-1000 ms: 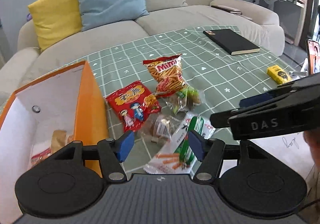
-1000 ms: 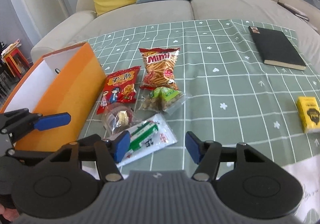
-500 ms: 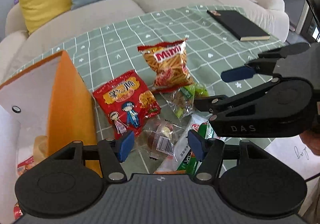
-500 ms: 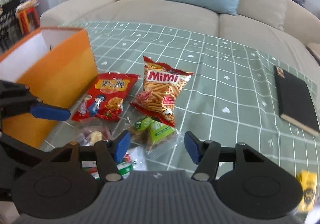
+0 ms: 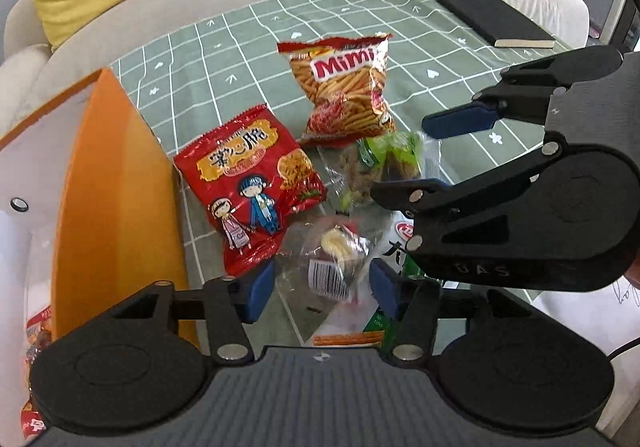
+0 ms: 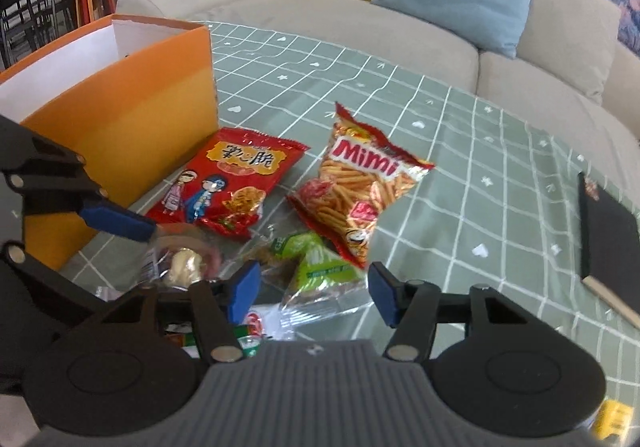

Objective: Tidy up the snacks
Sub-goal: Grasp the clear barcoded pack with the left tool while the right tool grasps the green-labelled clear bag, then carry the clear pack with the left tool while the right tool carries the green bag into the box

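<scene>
From your left wrist, your left gripper (image 5: 322, 289) has its jaws apart, though they have just been closing in. A clear packet with a barcode (image 5: 334, 253) lies between the blue pads, and neither pad visibly presses it. At 11 o'clock from that packet lies the red cartoon packet (image 5: 250, 187), touching the orange box (image 5: 116, 207) that stands at 9 o'clock. The Mimi bag (image 5: 346, 85) sits at 12 o'clock on the green checked cloth (image 5: 224, 59). Your right gripper (image 5: 434, 153) comes in from 3 o'clock, jaws apart around the green-label packet (image 5: 382, 163). A black book (image 5: 486, 15) lies at 1 o'clock.

From your right wrist, your right gripper (image 6: 312, 293) stands parted, its jaws having just narrowed, with the green-label packet (image 6: 320, 267) between the pads and no squeeze visible. The Mimi bag (image 6: 356, 183) lies at 12 o'clock, the red cartoon packet (image 6: 224, 183) at 11. Your left gripper (image 6: 132, 243) enters from 9 o'clock over the clear packet (image 6: 182, 261), beside the orange box (image 6: 132, 127).
</scene>
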A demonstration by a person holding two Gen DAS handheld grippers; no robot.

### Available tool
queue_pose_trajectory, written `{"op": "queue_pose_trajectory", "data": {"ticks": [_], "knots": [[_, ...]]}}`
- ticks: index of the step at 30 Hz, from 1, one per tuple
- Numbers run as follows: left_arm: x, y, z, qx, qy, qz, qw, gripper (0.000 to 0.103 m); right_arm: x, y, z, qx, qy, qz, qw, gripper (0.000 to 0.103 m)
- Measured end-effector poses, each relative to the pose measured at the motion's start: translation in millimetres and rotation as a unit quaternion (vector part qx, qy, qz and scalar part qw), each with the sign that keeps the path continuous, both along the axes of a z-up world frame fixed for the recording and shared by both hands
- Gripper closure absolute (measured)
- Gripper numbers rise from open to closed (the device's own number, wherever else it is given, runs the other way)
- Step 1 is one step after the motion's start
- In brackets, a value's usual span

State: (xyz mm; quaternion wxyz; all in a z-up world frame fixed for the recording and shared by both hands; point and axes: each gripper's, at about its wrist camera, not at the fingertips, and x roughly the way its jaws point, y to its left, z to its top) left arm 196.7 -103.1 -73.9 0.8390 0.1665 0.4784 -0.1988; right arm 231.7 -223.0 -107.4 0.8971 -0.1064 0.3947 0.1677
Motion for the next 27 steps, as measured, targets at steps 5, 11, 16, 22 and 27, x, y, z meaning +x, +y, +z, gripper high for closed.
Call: {"op": "queue_pose_trajectory", "data": {"ticks": [5,11,16,22,27], "knots": [[0.4,1.3,-0.3,-0.01,0.005,0.009,0.9999,0.054,4.0,0.7,-7.8,-0.013,0.018,-0.021,1.0,0.072],[1.6,5.0,-0.3,-0.026,0.007,0.03,0.9992,0.058,5.4,-3.8,-5.6,0.003,0.021,-0.042,0.999,0.085],[-5.2,7.6,6.0,-0.043,-0.006,0.04,0.9982,0.058,4.5,-5.7,-1.7,0.005,0.027,-0.059,0.998,0.089],[-16.2,11.2,16.5,-0.053,-0.02,0.051,0.997,0.059,0.3,-7.6,4.5,0.003,0.037,-0.075,0.996,0.091],[-24.4,17.6,26.7,-0.07,-0.029,0.07,0.9946,0.059,-8.2,-9.9,10.5,0.002,0.04,-0.087,0.995,0.092]]}}
